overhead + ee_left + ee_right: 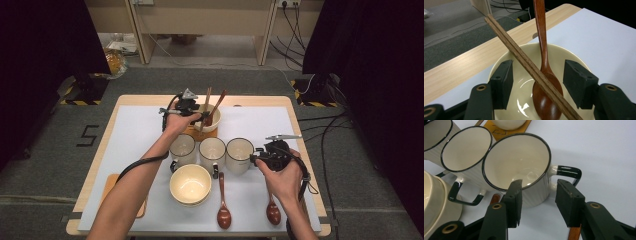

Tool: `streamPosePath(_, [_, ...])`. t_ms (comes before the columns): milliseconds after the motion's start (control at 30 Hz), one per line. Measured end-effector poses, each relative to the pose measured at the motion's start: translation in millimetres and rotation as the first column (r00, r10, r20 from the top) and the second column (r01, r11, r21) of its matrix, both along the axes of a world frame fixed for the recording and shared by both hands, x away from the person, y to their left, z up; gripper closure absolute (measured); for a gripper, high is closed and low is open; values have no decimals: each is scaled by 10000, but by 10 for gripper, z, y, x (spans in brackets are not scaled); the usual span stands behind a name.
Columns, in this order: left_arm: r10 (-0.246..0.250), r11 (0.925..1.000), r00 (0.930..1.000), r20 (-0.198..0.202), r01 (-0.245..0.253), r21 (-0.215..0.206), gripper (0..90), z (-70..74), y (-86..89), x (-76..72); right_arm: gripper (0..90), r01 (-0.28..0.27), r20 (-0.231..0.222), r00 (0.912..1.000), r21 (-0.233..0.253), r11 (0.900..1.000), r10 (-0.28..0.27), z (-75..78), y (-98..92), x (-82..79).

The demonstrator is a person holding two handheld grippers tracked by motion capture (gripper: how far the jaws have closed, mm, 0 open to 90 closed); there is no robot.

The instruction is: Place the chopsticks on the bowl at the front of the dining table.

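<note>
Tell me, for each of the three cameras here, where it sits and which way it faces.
High view: above the person's side, facing forward and down on the table; both forearms and grippers show.
Left gripper view: rides the left gripper, looking down into the far bowl with chopsticks and spoon; open jaws show.
Right gripper view: rides the right gripper, facing the rightmost mug; jaws straddle its wall.
Shared: that mug also appears in the high view.

Left forearm runs from bottom left of high view up to centre, hand gripping black two-jaw left gripper at upper middle; jaws spread wide. Right hand at lower right holds black two-jaw right gripper pointing left, jaws apart.
</note>
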State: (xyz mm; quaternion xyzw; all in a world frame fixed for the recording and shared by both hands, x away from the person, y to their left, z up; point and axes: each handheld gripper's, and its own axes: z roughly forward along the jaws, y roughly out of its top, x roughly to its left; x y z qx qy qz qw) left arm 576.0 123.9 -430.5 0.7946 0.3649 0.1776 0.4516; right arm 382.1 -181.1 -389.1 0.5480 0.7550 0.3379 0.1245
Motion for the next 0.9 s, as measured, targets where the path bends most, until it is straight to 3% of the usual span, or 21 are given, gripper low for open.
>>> streamPosePath(333, [6,10000,9999,167,-6,3,377,62,163,-136,562,19,-52,10000,-18,10000,-19,-8,12,2])
streamPosePath(900, [224,9983,9991,357,-205,-547,329,125,447,-415,554,-5,-9,10000,-35,10000,5,9,40,-24])
